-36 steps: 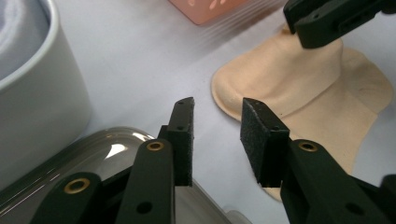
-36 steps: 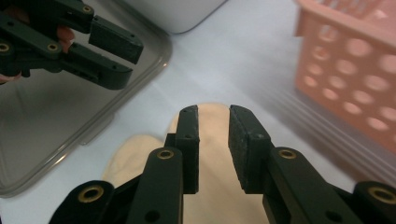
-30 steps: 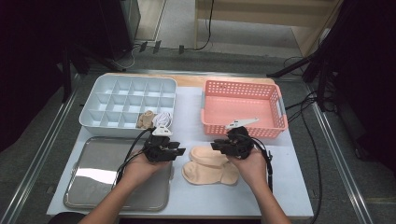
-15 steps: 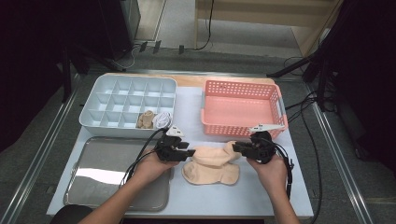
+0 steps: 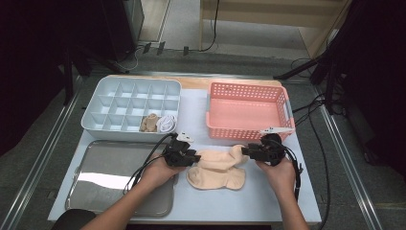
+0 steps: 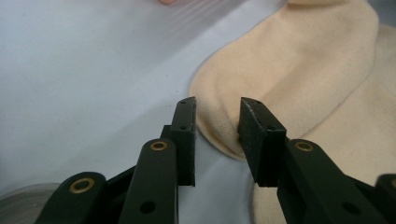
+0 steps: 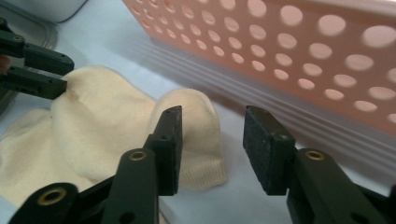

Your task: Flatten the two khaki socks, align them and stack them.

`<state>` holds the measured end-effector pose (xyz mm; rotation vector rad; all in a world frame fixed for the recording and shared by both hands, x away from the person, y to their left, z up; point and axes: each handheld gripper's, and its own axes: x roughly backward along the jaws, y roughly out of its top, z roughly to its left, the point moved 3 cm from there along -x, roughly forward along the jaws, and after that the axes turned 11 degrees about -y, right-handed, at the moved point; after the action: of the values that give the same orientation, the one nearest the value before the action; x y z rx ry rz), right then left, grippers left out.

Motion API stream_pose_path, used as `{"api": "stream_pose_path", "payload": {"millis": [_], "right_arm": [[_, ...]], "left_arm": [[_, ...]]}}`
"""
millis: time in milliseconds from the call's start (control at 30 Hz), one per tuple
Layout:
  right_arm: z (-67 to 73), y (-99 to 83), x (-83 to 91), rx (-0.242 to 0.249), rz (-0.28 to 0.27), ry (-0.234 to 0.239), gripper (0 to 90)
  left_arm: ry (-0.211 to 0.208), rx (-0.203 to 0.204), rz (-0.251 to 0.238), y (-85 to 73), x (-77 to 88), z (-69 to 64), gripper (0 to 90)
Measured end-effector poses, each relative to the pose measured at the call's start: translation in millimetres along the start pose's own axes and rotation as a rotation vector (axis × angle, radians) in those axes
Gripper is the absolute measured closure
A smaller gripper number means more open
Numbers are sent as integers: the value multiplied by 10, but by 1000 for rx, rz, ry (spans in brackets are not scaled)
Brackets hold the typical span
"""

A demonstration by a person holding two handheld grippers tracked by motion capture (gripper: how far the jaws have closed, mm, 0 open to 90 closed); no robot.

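Observation:
Two cream socks (image 5: 218, 170) lie together on the white table (image 5: 287, 201) in front of the person. My left gripper (image 5: 194, 157) is at their left end. In the left gripper view its jaws (image 6: 217, 135) have just been closing, and a bunched fold of the upper sock (image 6: 299, 84) sits pinched between the pads. My right gripper (image 5: 245, 151) is at the socks' right end. Its jaws (image 7: 212, 144) have just been opening and stand wide, with the sock's rounded end (image 7: 196, 135) lying loose beside the left pad. The left gripper (image 7: 56, 74) also appears far off, on the sock's other end.
A pink perforated basket (image 5: 249, 110) stands just behind my right gripper, close to its jaws (image 7: 303, 56). A pale divided tray (image 5: 129, 103) at the back left holds a brown roll (image 5: 149, 123) and a white roll (image 5: 166, 123). A metal tray (image 5: 110, 177) lies at the front left.
Both hands have shifted to the right and the upper sock now lies stretched out between them. The right jaws have opened and let go of the sock's end; the left jaws have narrowed on it.

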<state>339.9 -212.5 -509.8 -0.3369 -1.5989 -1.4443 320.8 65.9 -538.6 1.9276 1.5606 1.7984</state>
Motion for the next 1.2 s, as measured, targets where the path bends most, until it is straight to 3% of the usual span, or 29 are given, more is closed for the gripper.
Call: {"api": "stream_pose_path", "payload": {"millis": [200,333,467,700,733,900,1200], "right_arm": [[3,5,-94,1,19,5,588],[75,11,-130,16,34,40,800],[130,26,-128,36,37,55,894],[121,69,-63,26,9,57,900],[118,70,-61,26,9,57,900],[121,77,-76,26,14,59,900],[177,99,-126,42,16,67,879]], "left_arm": [[-5,-10,2,-5,-9,-5,786],[-21,4,6,-5,-10,-15,864],[-11,20,-4,1,18,6,881],[8,85,-73,29,192,132,881],[5,114,-81,20,226,166,879],[7,115,-51,-18,219,167,868],[15,125,-49,-64,297,174,837]]}}
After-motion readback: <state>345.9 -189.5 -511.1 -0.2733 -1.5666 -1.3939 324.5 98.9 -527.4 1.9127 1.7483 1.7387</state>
